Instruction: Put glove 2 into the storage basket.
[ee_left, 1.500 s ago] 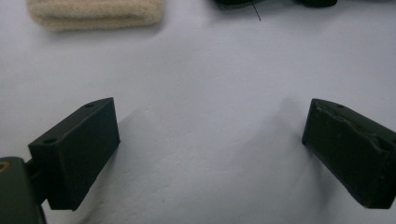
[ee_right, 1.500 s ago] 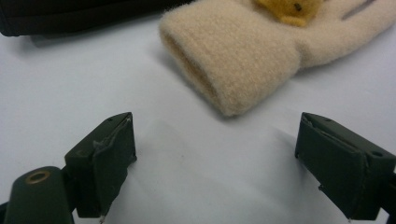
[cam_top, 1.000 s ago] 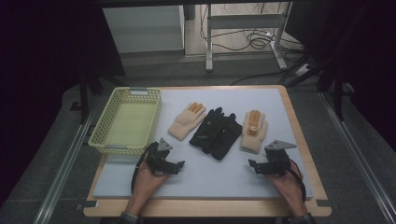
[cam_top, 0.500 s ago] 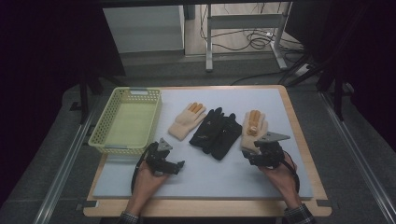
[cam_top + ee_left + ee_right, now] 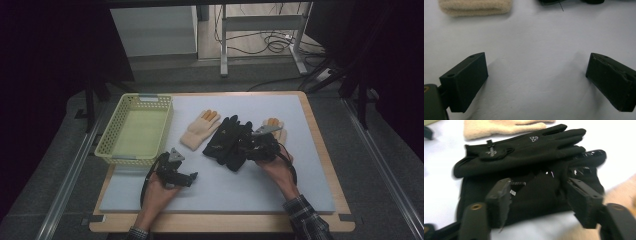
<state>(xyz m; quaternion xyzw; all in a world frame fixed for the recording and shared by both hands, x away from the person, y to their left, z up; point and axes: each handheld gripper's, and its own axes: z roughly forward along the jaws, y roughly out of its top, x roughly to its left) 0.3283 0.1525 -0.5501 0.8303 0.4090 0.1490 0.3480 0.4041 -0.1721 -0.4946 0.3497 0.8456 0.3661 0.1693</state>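
Note:
Two black gloves [image 5: 227, 141] lie stacked mid-mat, with a beige glove [image 5: 200, 129] to their left and another beige glove [image 5: 276, 125] to their right. My right gripper [image 5: 243, 148] reaches in over the right beige glove and hangs at the black gloves' right edge. In the right gripper view its jaws [image 5: 541, 201] straddle the lower black glove [image 5: 534, 202]; they have just been closing, then eased a little wider, and the pads do not press the fabric. My left gripper [image 5: 192, 177] rests wide open on bare mat [image 5: 536, 82], with a beige cuff [image 5: 474, 7] ahead.
A yellow-green mesh basket [image 5: 107, 137] stands at the mat's left rear, just beyond my left hand. The pale mat [image 5: 225, 192] covers a wooden table [image 5: 325, 165]. Metal rails run along both sides of the table.
My right gripper has moved from the mat's front right, leftward and away from me, up to the black gloves. My left gripper has stayed put.

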